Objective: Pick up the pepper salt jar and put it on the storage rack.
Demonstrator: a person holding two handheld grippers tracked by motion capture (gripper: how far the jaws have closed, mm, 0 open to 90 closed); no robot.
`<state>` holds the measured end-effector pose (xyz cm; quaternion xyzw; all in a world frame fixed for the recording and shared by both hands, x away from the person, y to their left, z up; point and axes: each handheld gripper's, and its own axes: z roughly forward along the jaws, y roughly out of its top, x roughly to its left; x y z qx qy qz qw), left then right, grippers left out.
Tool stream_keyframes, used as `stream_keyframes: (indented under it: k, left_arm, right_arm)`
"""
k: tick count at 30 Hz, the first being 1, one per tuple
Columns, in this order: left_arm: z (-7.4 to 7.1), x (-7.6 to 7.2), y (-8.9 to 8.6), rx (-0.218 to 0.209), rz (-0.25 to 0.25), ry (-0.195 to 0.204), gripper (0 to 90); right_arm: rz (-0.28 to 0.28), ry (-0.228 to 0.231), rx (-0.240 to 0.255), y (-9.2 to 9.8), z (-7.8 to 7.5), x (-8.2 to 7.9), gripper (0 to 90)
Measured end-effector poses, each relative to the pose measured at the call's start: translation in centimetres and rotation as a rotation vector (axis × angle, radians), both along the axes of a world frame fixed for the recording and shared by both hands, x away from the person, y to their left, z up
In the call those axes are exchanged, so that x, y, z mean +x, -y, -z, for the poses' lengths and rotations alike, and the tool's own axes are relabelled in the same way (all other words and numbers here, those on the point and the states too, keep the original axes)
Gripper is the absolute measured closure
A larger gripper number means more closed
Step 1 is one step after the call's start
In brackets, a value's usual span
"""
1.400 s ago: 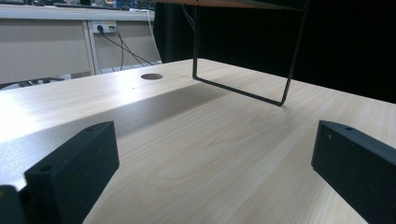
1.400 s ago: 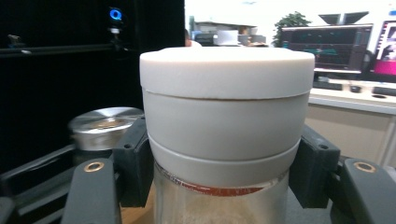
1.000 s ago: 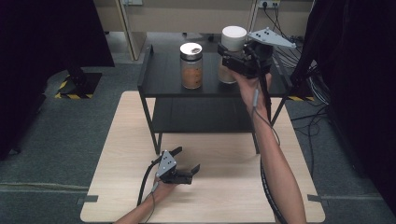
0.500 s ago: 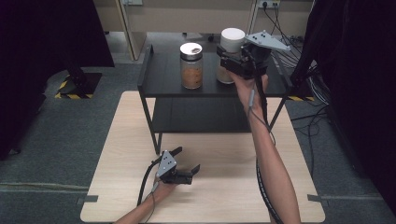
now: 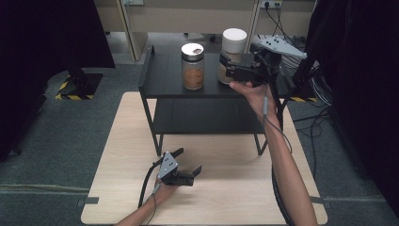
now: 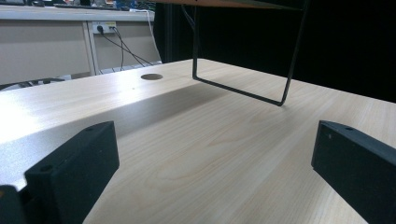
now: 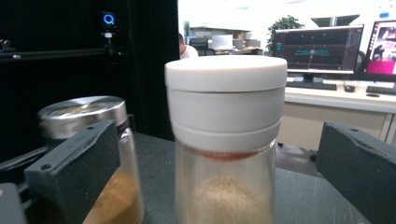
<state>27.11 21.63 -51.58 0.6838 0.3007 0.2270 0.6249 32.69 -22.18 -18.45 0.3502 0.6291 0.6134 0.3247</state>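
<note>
A glass jar with a white lid (image 5: 234, 40) (image 7: 226, 140), holding pale powder, stands on the top of a black shelf unit (image 5: 160, 80). My right gripper (image 5: 227, 68) (image 7: 217, 154) is level with it, one jaw on each side. Its jaws have just been opening and now stand wide, with a gap between each pad and the glass. A second jar with a metal lid (image 5: 193, 66) (image 7: 79, 112), holding brown powder, stands just left of the first. My left gripper (image 5: 190, 160) (image 6: 215, 158) rests open on the wooden table (image 5: 226, 193), with nothing between its jaws.
The shelf unit stands on the table's far half on thin black legs (image 6: 280, 93), with a lower shelf (image 5: 202, 117) beneath the top. A round cable hole (image 6: 152, 76) is set in the table. Cables and dark curtains lie to the right (image 5: 324, 94).
The right gripper's jaws, closed on the white-lidded jar earlier, have spread apart from it. The jar stays on the shelf top. The left gripper has not moved.
</note>
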Motion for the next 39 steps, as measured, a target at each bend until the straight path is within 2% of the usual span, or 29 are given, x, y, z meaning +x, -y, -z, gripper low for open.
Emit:
stream_keyframes:
  k: [5, 7, 12, 14, 20, 25, 28, 34, 39]
  left_arm:
    - [0.0, 0.0, 0.0, 0.001, 0.0, -0.002, 0.3]
    - [0.0, 0.0, 0.0, 0.002, 0.0, -0.002, 0.3]
    - [0.0, 0.0, 0.0, -0.005, 0.001, -0.006, 0.3]
    - [0.0, 0.0, 0.0, -0.002, 0.002, -0.004, 0.3]
    - [0.0, 0.1, 0.0, -0.003, 0.001, -0.006, 0.4]
    - [0.0, 0.1, -0.1, -0.004, 0.0, -0.008, 0.5]
    - [0.0, 0.1, -0.1, -0.003, 0.001, -0.006, 0.4]
    - [0.0, 0.1, 0.0, -0.003, 0.001, -0.005, 0.4]
    - [0.0, 0.1, -0.1, -0.004, 0.001, -0.006, 0.5]
  right_arm:
    - [0.003, 0.004, 0.002, 0.8, 0.1, -1.5, 0.3]
    - [-0.014, 0.002, 0.007, 1.3, 0.2, -1.9, 0.3]
    - [-0.018, 0.038, -0.011, 1.6, 1.0, -3.3, 0.3]
    - [-0.039, 0.052, 0.007, 2.1, 1.7, -3.8, 0.3]
    - [-0.07, 0.064, 0.012, 2.7, 3.6, -5.3, 0.2]
    - [-0.087, 0.095, -0.002, 2.9, 5.2, -6.6, 0.3]
    - [-0.105, 0.1, 0.011, 3.1, 6.1, -7.2, 0.3]
    - [-0.119, 0.135, -0.03, 2.9, 8.1, -8.4, 0.3]
    - [-0.144, 0.14, -0.026, 3.0, 10.1, -9.1, 0.3]
